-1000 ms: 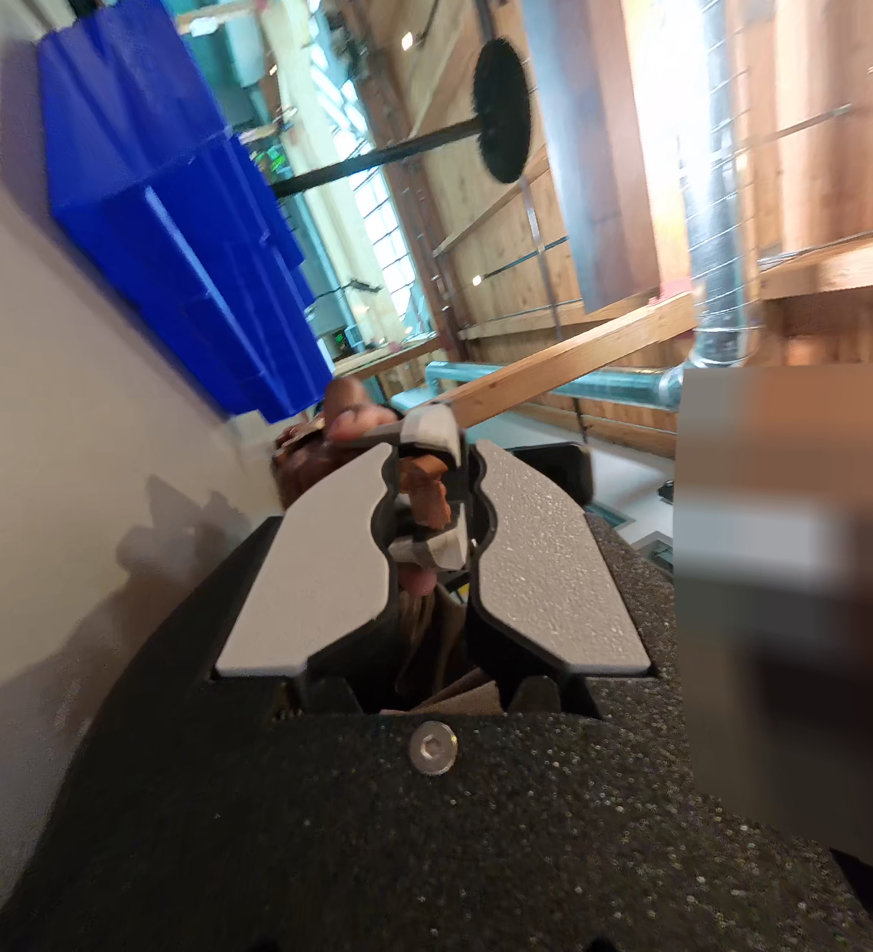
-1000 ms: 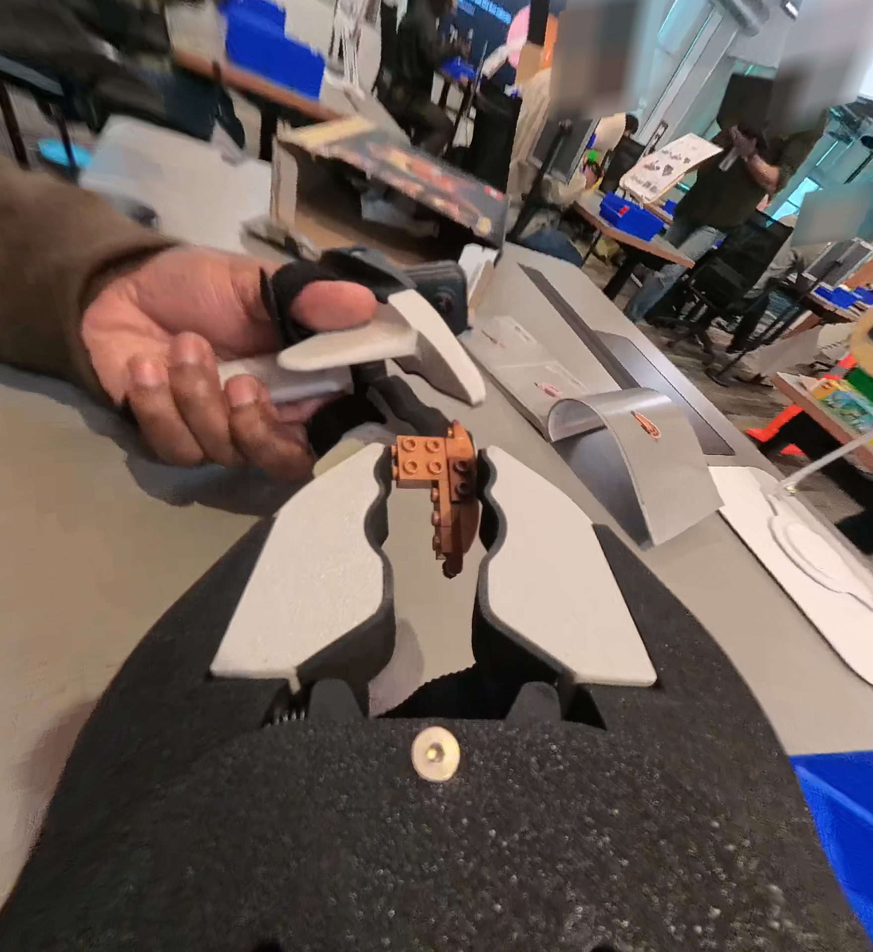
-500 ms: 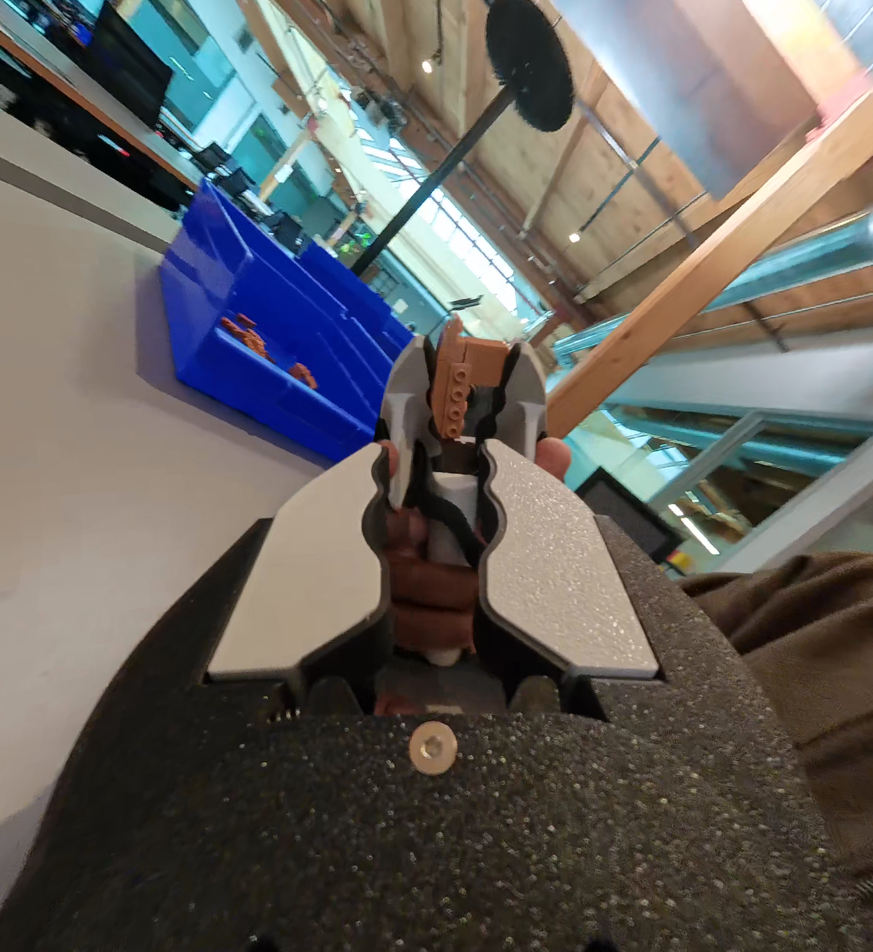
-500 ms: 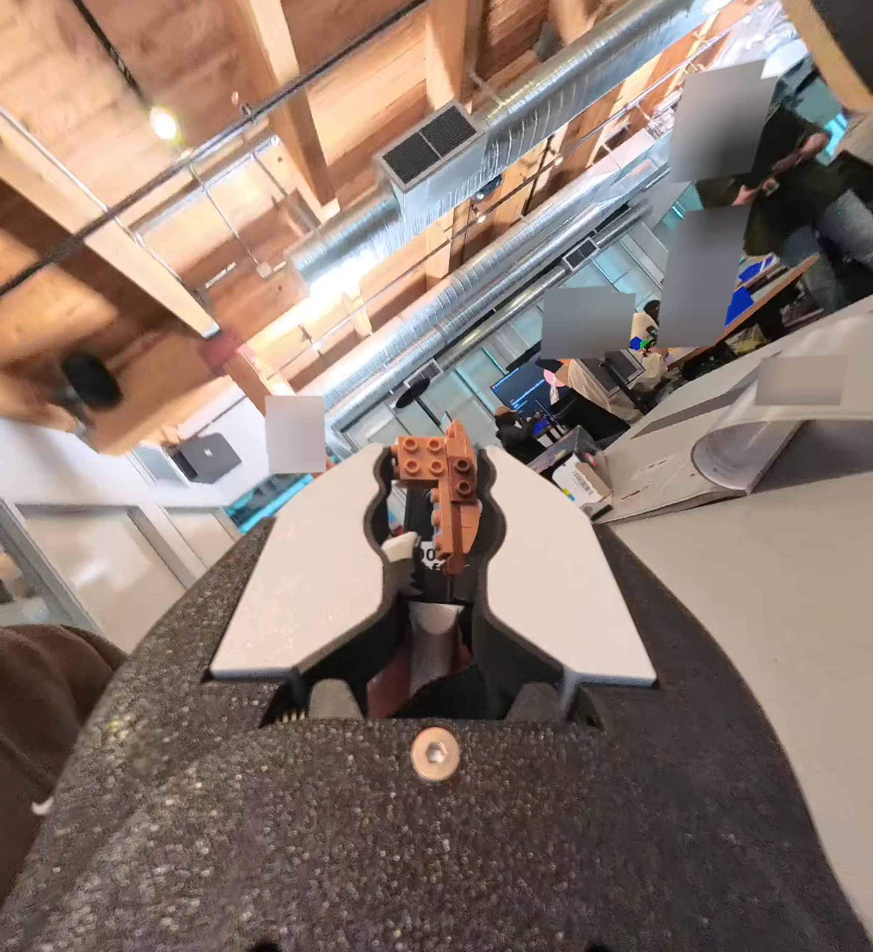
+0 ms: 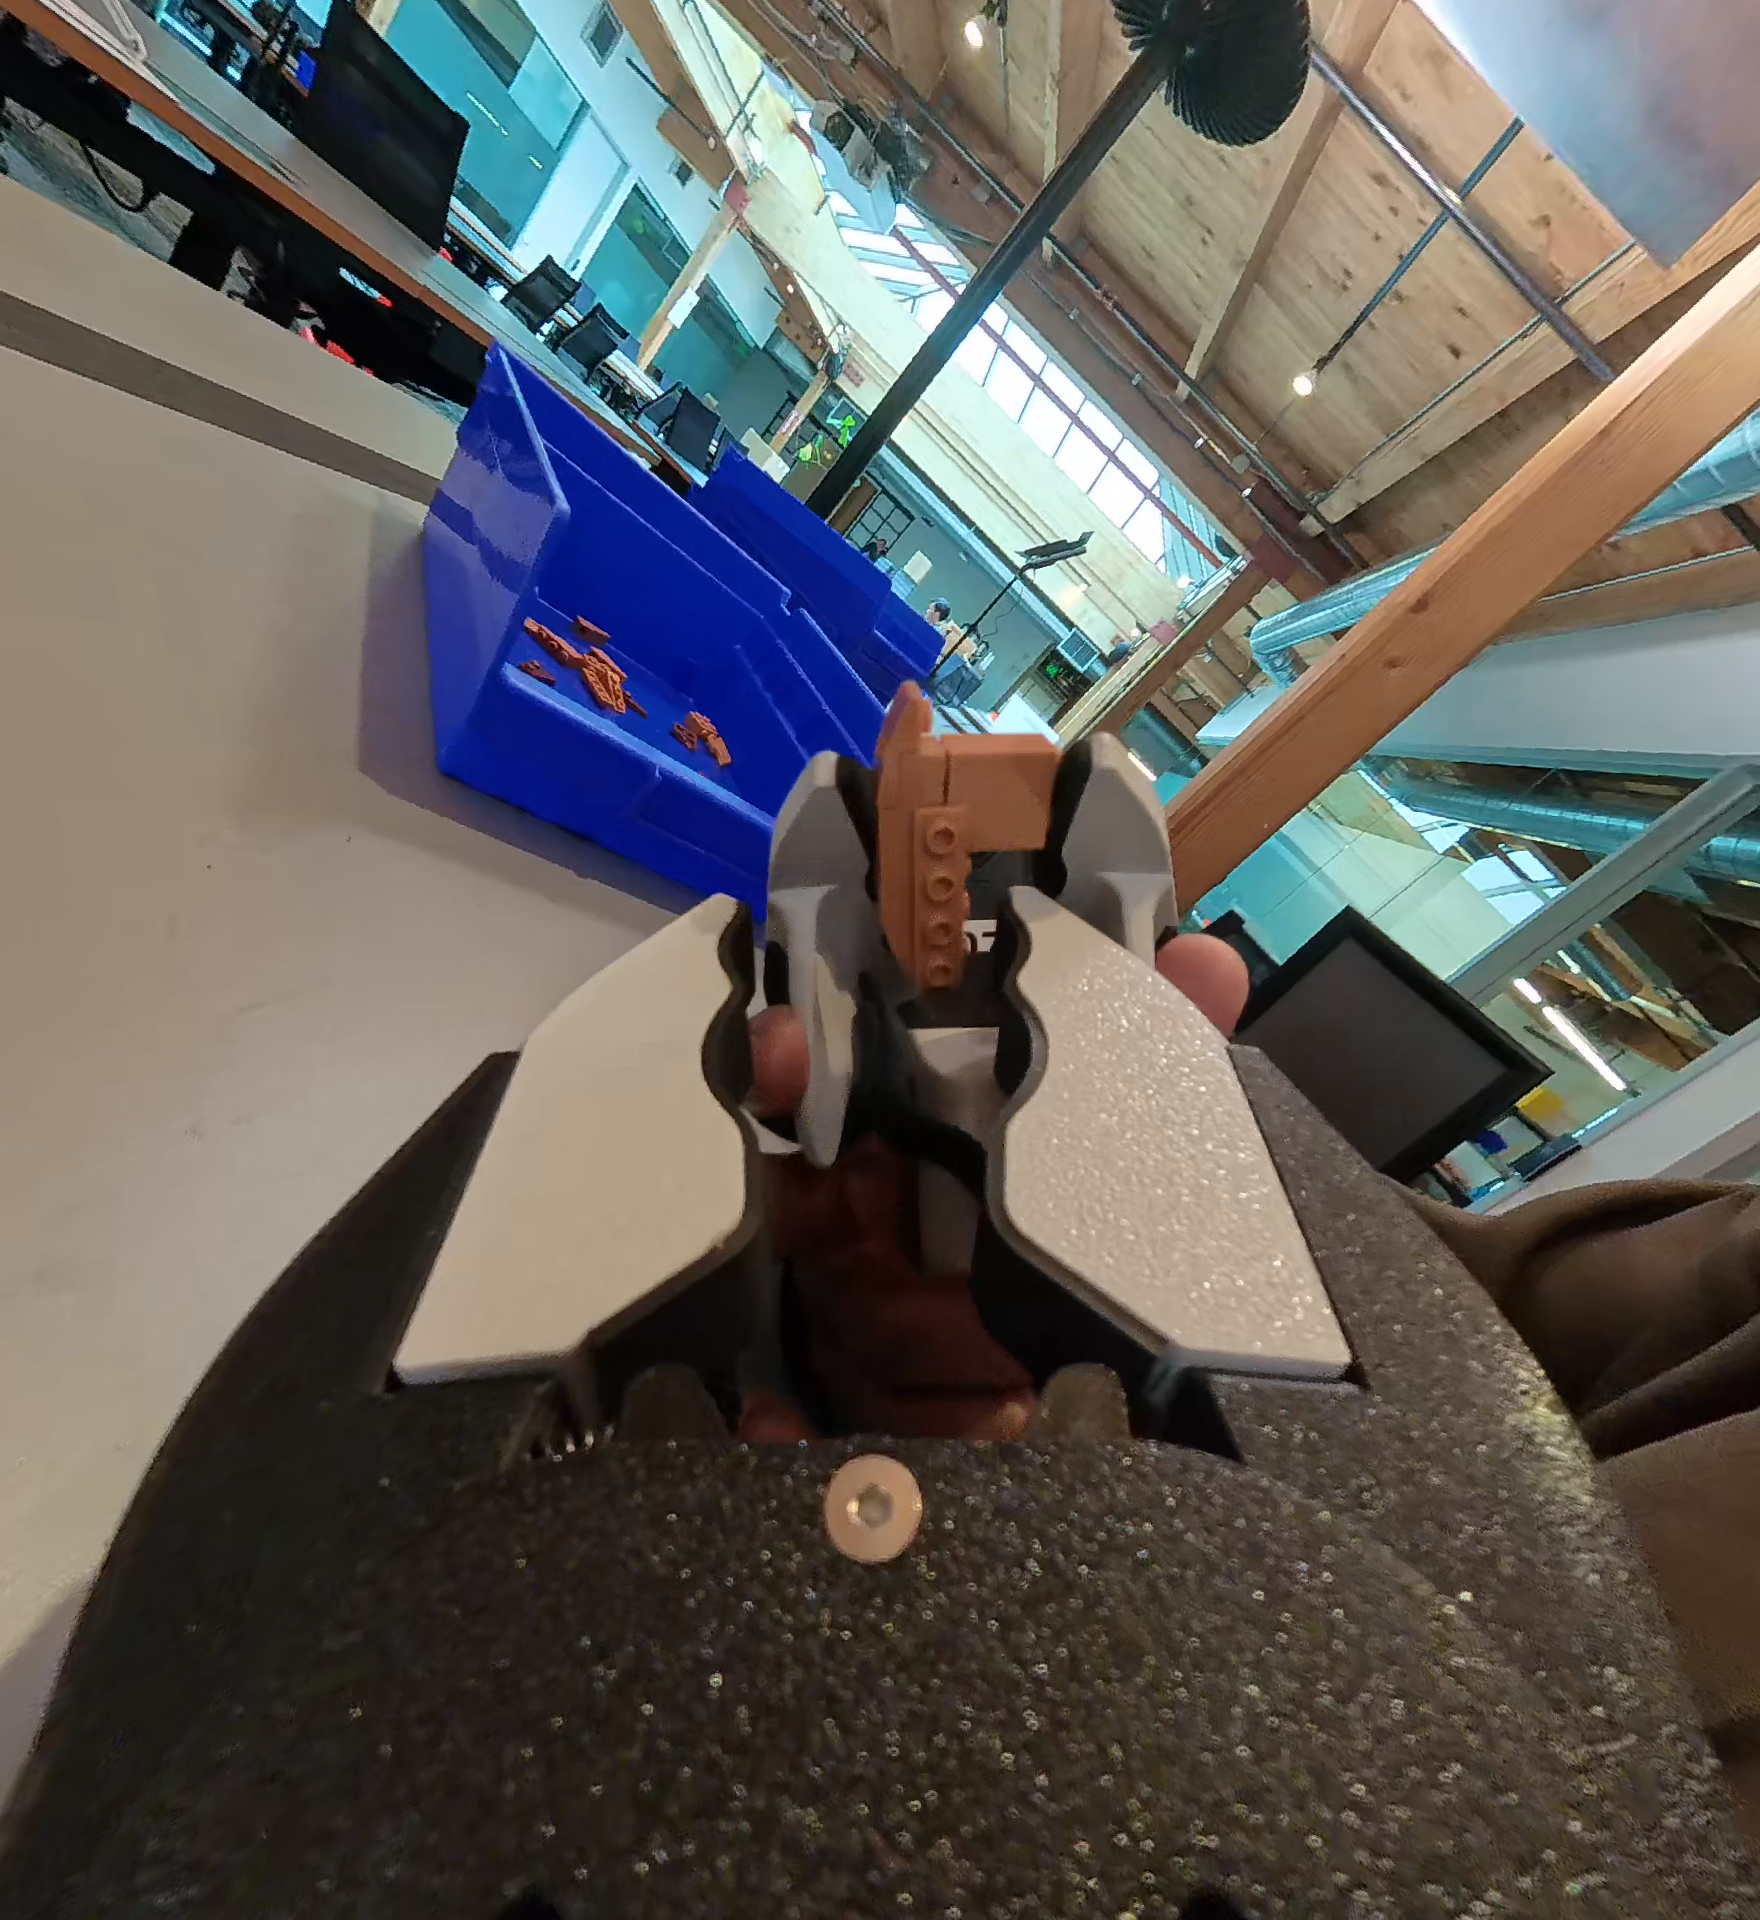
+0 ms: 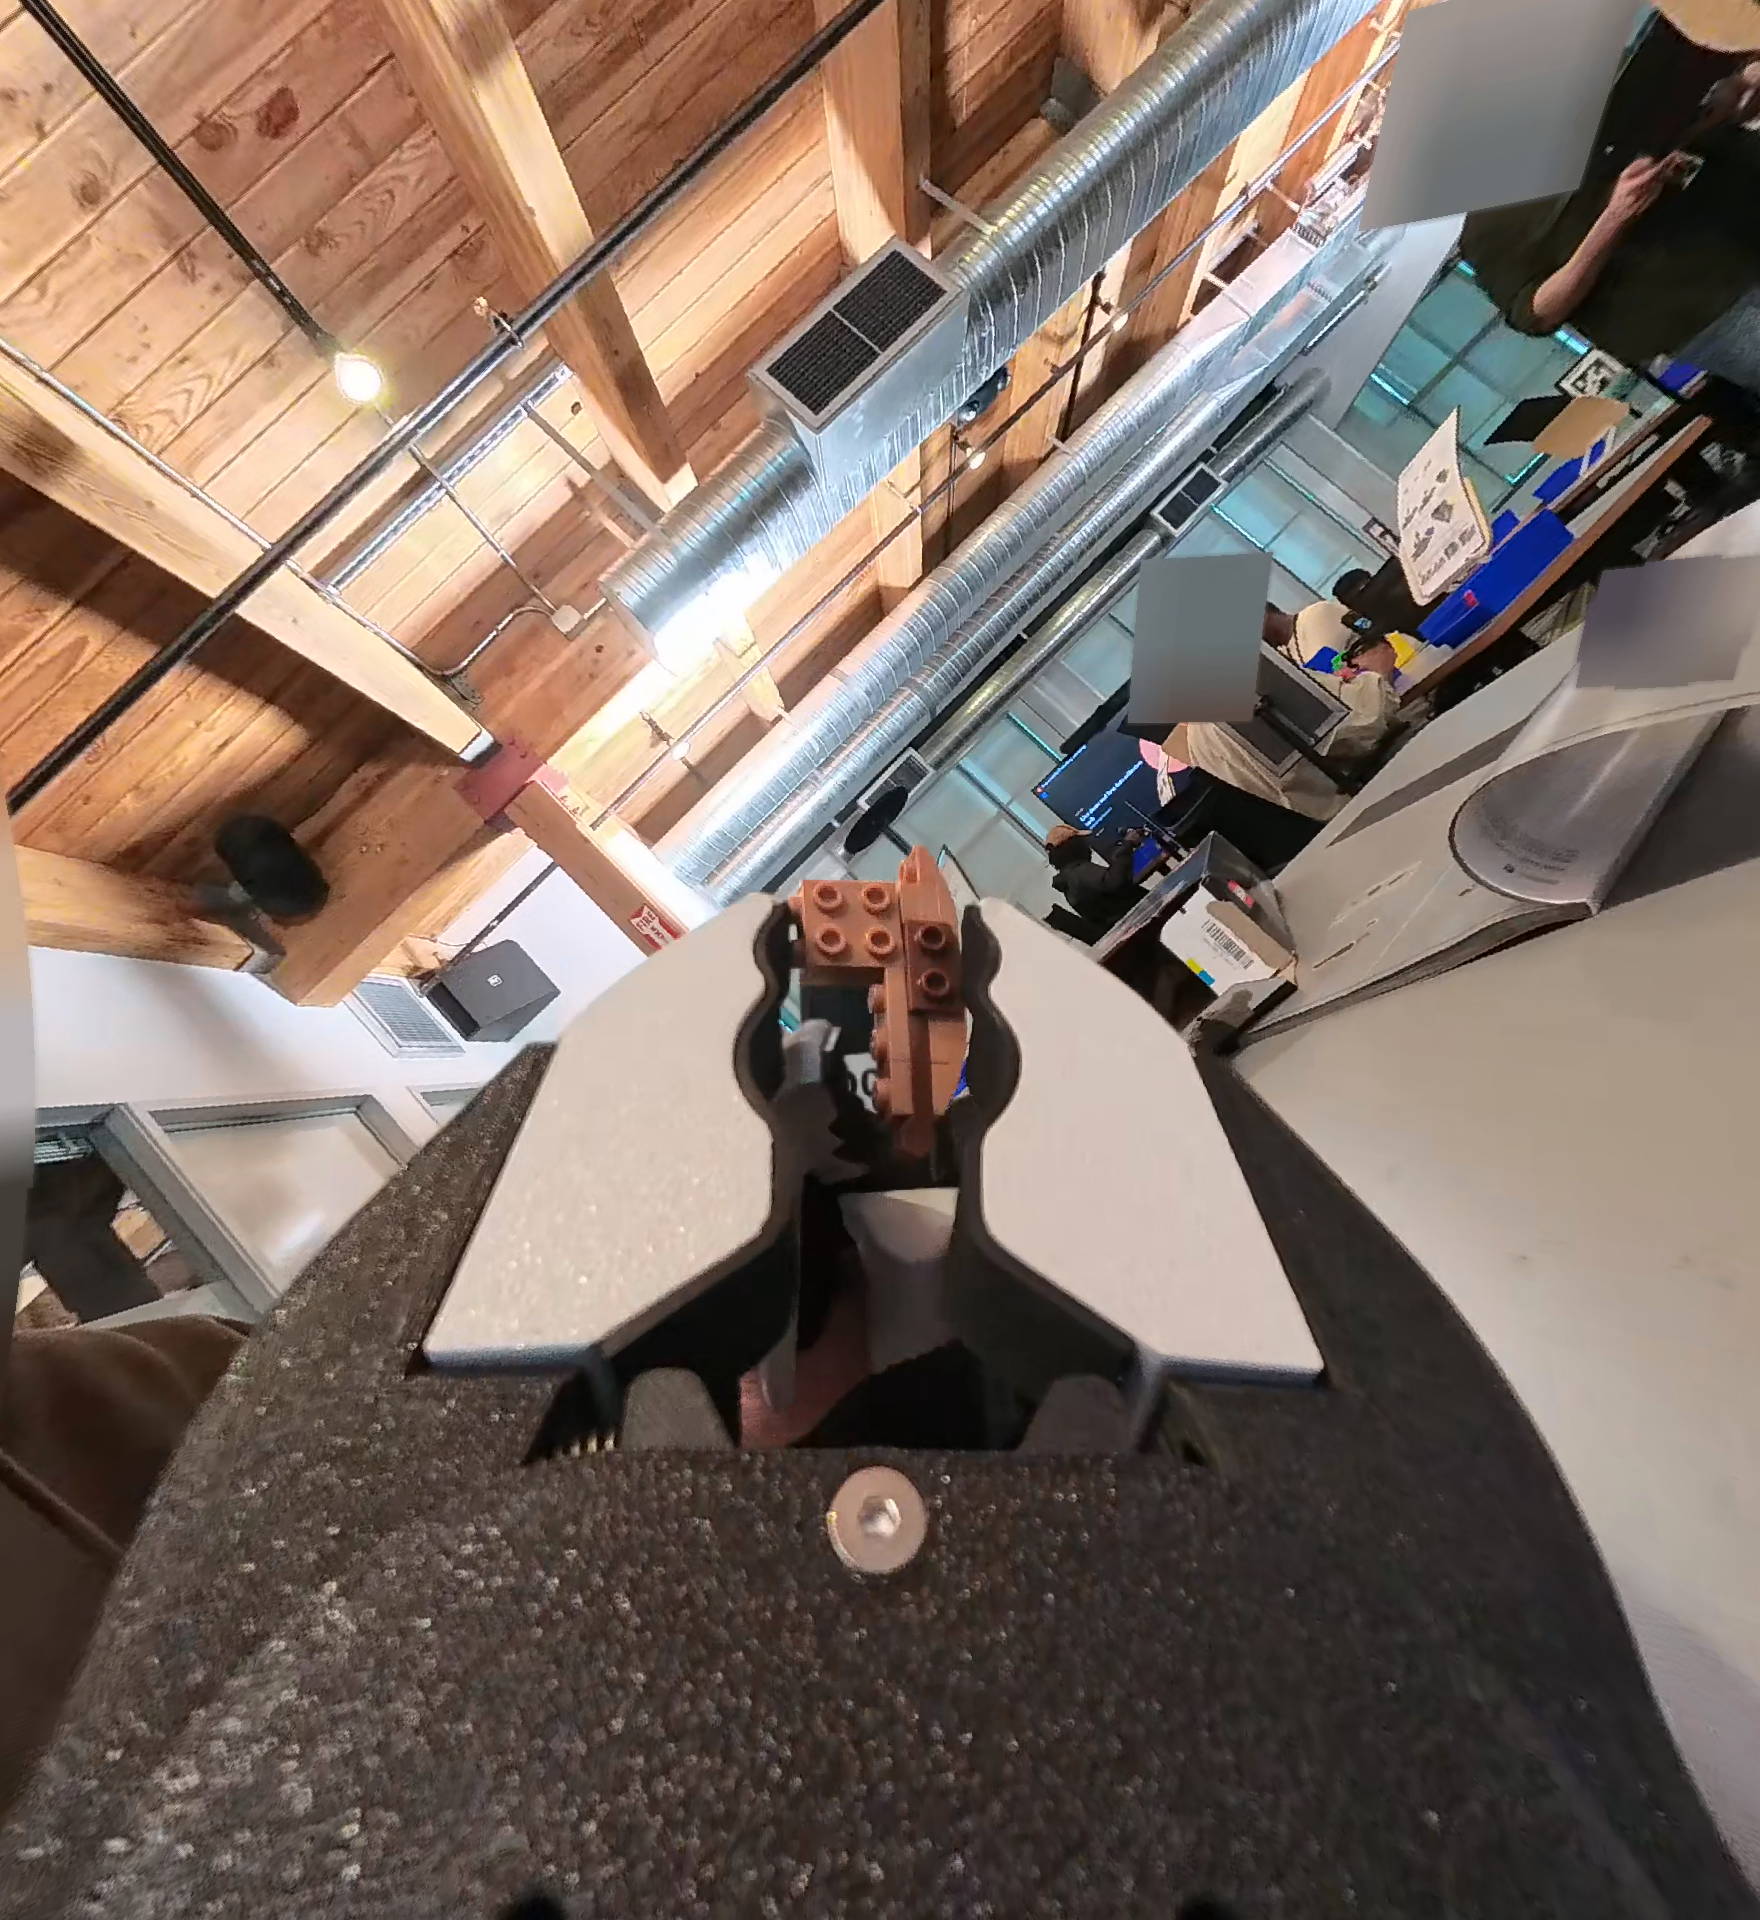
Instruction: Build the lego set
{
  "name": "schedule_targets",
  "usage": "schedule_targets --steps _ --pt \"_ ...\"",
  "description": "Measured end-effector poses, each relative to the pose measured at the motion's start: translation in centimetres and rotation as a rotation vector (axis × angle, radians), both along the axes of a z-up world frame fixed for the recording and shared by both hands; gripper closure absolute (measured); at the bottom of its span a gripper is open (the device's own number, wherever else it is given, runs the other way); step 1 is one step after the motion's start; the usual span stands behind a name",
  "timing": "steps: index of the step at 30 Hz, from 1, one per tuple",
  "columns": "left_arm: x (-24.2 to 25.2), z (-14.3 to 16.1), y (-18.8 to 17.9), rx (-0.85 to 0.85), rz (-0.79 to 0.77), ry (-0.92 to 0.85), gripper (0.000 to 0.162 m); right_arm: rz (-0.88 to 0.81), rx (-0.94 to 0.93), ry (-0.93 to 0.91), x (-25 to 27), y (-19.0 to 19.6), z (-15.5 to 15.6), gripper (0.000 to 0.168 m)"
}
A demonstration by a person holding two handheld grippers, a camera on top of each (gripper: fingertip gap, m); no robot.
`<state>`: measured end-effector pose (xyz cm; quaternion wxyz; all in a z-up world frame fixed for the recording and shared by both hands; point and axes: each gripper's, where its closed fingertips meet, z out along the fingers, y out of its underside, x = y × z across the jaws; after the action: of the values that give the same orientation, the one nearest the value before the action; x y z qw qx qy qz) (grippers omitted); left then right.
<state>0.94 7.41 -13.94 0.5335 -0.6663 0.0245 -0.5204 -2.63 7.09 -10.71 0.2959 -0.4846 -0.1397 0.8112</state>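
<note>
Bricks (image 6: 897, 997) of brown lego, joined in a small clump, sit pinched at the fingertips of the right gripper (image 6: 874, 971), raised toward the ceiling, facing the left gripper (image 5: 876, 987), spread and empty.

Both pictures were bright and mostly sharp. Daylight came through the big windows (image 5: 1052, 416), and a ceiling lamp (image 6: 356, 376) glowed white. A blown-out glare sat on the silver duct (image 6: 689, 623). The blue bin (image 5: 502, 582) cast a soft shadow. Straight lines bent near the edges, and the near foam looked a little fuzzy.
</note>
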Motion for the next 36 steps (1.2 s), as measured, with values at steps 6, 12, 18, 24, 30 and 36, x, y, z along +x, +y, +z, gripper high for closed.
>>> schedule_targets --steps 6,12,18,24,30,36 --pt "0.1 -0.2 0.1 0.017 -0.002 0.076 0.127 0.015 0.072 -0.033 -0.1 -0.6 -0.1 0.136" --pt "-0.2 -1.4 -0.1 -0.003 -0.031 0.273 0.13 0.092 0.213 -0.156 -0.7 -2.0 -0.9 0.117" --pt "-0.5 -1.8 -0.6 -0.078 -0.215 0.297 0.147 0.045 0.382 -0.281 0.3 -0.2 -1.7 0.113" --pt "-0.6 -2.8 0.0 -0.1 -0.29 0.371 0.147 0.041 0.503 -0.346 1.1 1.0 -2.3 0.114" --pt "-1.4 -5.0 -0.3 -0.114 -0.296 0.672 0.147 0.042 0.889 -0.485 0.7 0.0 -4.4 0.116" --pt "-1.8 -6.5 -0.8 -0.112 -0.305 0.847 0.147 0.049 0.984 -0.514 0.5 0.0 -5.0 0.125"
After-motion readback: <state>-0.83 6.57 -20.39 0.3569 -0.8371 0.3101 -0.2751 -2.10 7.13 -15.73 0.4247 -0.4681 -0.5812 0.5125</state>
